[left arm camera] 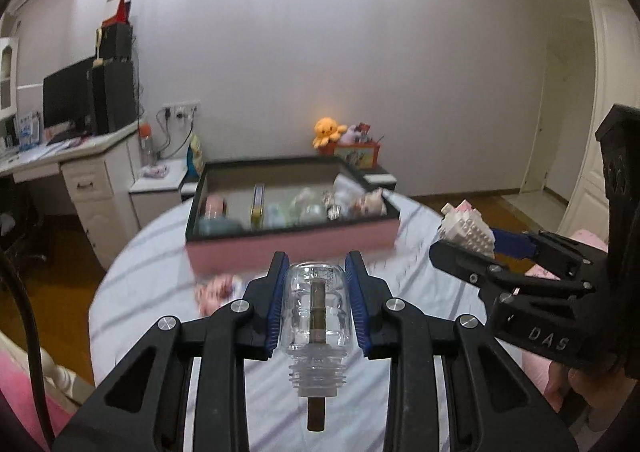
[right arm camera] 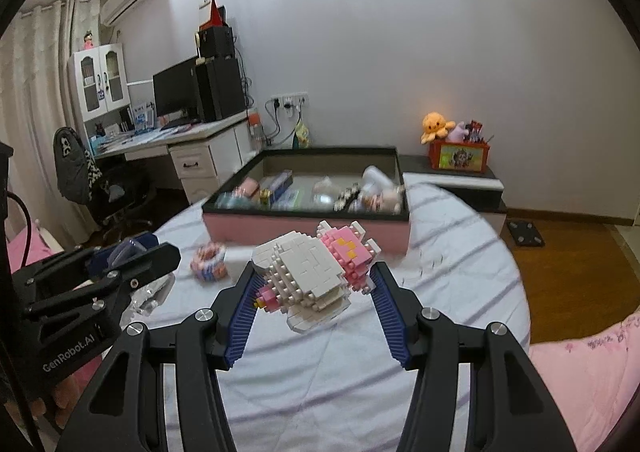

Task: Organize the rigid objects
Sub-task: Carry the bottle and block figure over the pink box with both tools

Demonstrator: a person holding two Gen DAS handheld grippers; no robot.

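My left gripper (left arm camera: 317,266) is shut on a clear small bottle (left arm camera: 316,312) with a brown stick inside, its threaded neck pointing toward the camera, held above the striped table (left arm camera: 160,252). My right gripper (right arm camera: 314,272) is shut on a white and pink brick figure (right arm camera: 308,272), also off the table. From the left wrist view the right gripper (left arm camera: 460,238) and the figure (left arm camera: 468,228) are at the right. From the right wrist view the left gripper (right arm camera: 136,256) is at the left. Behind both stands a pink box (left arm camera: 292,246) (right arm camera: 240,226) with a black rim, holding several items.
A small round pink and blue thing (right arm camera: 209,258) (left arm camera: 214,290) lies on the table in front of the box. A desk with a monitor (right arm camera: 176,91) stands at back left. An orange plush (right arm camera: 434,125) sits on a low cabinet at back right. Pink bedding (right arm camera: 580,372) is at the right.
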